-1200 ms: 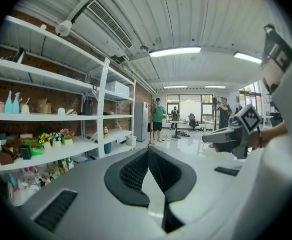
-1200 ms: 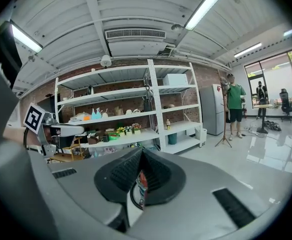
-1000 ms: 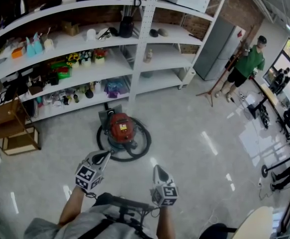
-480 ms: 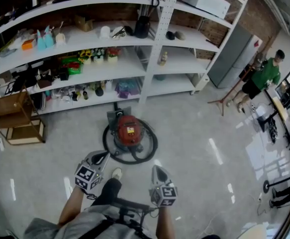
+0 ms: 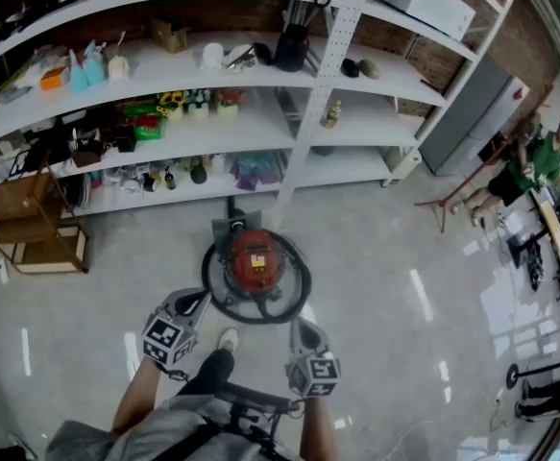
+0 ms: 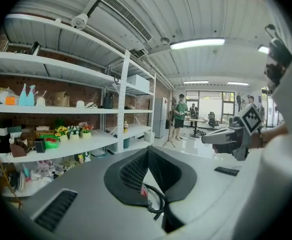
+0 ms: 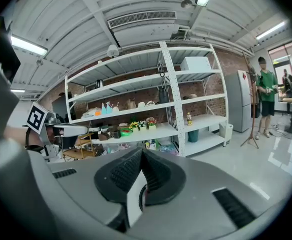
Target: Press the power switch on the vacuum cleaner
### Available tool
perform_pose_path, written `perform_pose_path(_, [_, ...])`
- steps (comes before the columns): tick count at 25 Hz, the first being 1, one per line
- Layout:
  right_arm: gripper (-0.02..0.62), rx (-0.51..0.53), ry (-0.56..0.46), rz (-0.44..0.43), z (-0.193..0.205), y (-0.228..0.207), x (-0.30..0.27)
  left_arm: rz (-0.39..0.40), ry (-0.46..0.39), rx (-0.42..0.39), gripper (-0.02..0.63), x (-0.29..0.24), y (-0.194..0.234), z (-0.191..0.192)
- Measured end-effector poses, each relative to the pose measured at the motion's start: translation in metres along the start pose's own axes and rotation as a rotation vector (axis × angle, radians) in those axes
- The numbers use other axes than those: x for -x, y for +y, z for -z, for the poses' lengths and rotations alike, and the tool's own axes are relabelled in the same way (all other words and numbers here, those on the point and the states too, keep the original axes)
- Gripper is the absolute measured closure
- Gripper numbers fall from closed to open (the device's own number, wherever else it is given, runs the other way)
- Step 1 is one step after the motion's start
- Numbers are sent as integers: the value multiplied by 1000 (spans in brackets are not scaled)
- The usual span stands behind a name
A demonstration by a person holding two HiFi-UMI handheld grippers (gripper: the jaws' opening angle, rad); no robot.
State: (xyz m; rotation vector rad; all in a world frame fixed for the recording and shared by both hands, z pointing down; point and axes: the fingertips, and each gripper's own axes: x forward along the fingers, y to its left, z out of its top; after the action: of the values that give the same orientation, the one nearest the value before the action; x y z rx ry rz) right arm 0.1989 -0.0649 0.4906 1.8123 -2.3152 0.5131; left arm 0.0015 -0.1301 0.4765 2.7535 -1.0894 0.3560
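A red vacuum cleaner (image 5: 257, 257) stands on the floor in front of the shelves, ringed by its coiled black hose (image 5: 294, 298). In the head view my left gripper (image 5: 201, 301) hovers just short of the hose's near left edge. My right gripper (image 5: 300, 327) hangs a little nearer to me, off the hose's near right side. Neither touches the vacuum. Both are shut with nothing held. Below the left gripper (image 6: 147, 150), its own view shows a sliver of red body and hose (image 6: 157, 203). The right gripper (image 7: 141, 151) points toward the shelves.
White shelving (image 5: 328, 94) full of small items stands behind the vacuum. A wooden rack (image 5: 25, 229) sits at the left. A grey cabinet (image 5: 472, 113), a tripod stand (image 5: 448, 205) and a person in green (image 5: 539, 166) are at the right. My foot (image 5: 227, 337) is between the grippers.
The vacuum has come closer to both grippers and sits more centred ahead as I step forward. The grippers keep their pose, both still shut.
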Motion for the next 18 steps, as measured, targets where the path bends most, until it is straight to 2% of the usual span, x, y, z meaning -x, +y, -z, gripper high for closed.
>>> perform_pose_path(11, [583,18,54,-57,-17,-11,-99,-20,32,53,600,-58,65,-3])
perform_pose_path(18, [583,8,106,-85,-14,-14,-151,-24,73,87,600,-91,96,14])
